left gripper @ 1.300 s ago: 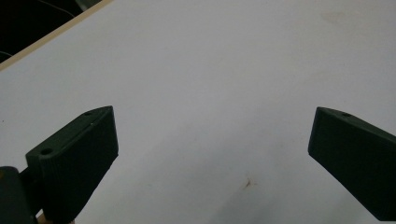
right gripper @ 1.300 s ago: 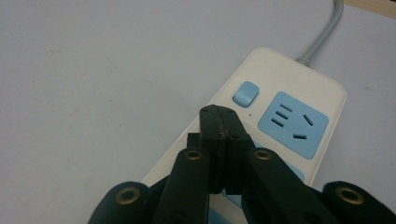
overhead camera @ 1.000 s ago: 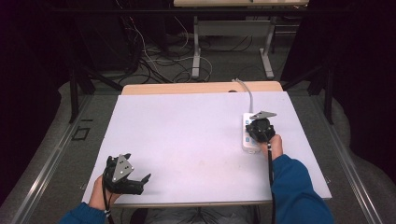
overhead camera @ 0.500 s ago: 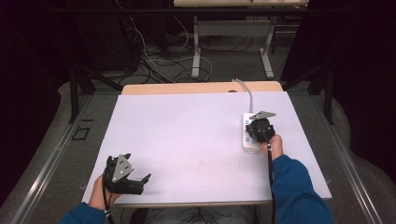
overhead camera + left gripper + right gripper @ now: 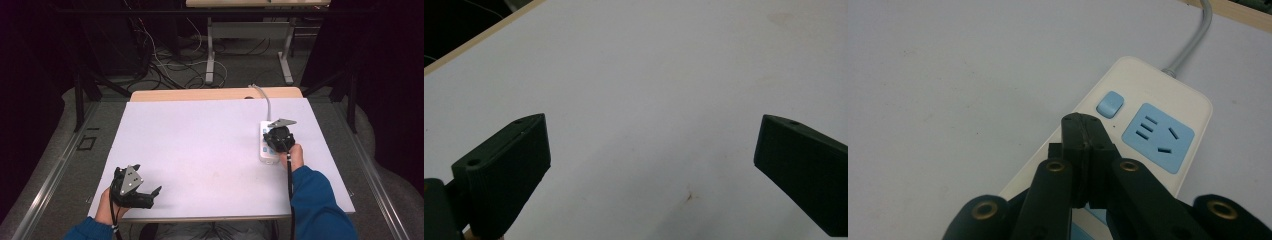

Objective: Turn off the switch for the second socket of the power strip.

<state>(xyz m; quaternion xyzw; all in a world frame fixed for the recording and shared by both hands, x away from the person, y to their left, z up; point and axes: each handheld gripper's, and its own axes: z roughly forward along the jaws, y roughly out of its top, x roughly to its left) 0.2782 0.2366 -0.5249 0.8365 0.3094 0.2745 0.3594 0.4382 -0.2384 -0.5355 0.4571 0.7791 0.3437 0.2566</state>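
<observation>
Jaws closed over power strip (image 5: 1148, 125)

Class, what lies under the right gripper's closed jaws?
The white power strip, its blue switch just ahead of the right gripper. The strip's near end is covered.

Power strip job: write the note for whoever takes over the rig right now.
Right gripper: jaws shut with nothing between them, tips poised just over the power strip, a little short of its small blue switch. Whether they touch the strip cannot be told.
Left gripper: jaws open and empty, resting at the near left of the table.
Power strip: lies flat at the table's right side, its grey cable running off the far edge. One blue socket sits beside the switch; nothing is plugged into it.
Done: right gripper brought to the strip.
Left: probably pressing the switch with the shut tips.
</observation>
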